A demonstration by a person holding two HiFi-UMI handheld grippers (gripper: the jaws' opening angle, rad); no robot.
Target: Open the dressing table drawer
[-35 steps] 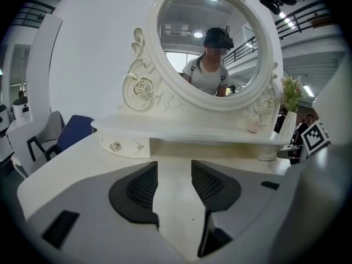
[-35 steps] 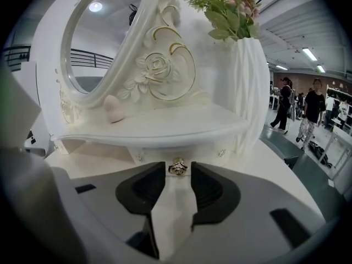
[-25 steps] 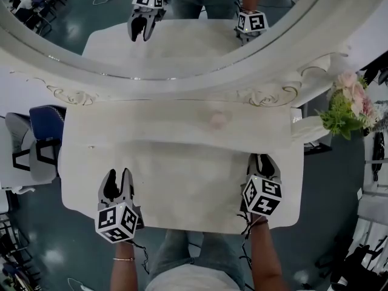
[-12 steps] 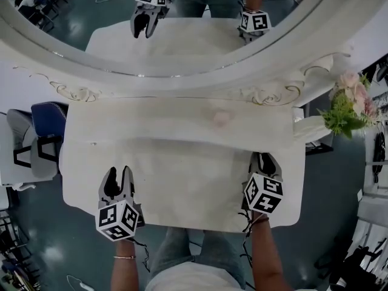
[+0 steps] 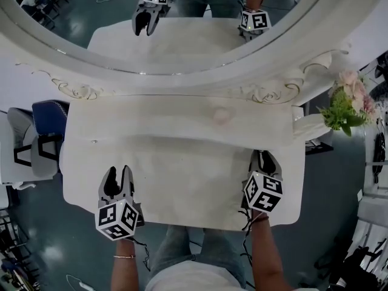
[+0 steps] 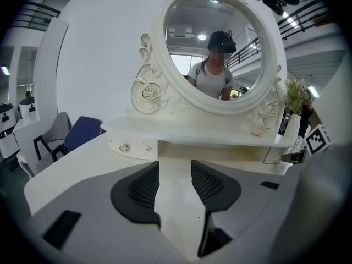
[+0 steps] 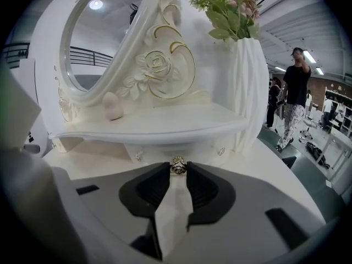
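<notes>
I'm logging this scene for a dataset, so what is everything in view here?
Dressing table: one, white, centre.
Mirror: one, oval, white carved frame, at the table's back.
Vase: one, white, table's back right corner.
Flowers: one bunch, pink with green leaves, in the vase.
Ornament: one, pale pink, on the shelf below the mirror.
Drawer knob: one, metallic, under the shelf, right side.
Blue chair: one, left of the table.
Grey chair: one, beside the blue chair.
Bystander: one, black top, far right.
Left gripper: grey, black pads, open, empty, over the tabletop.
Right gripper: same colours, jaws just closing, pads against the drawer knob.
</notes>
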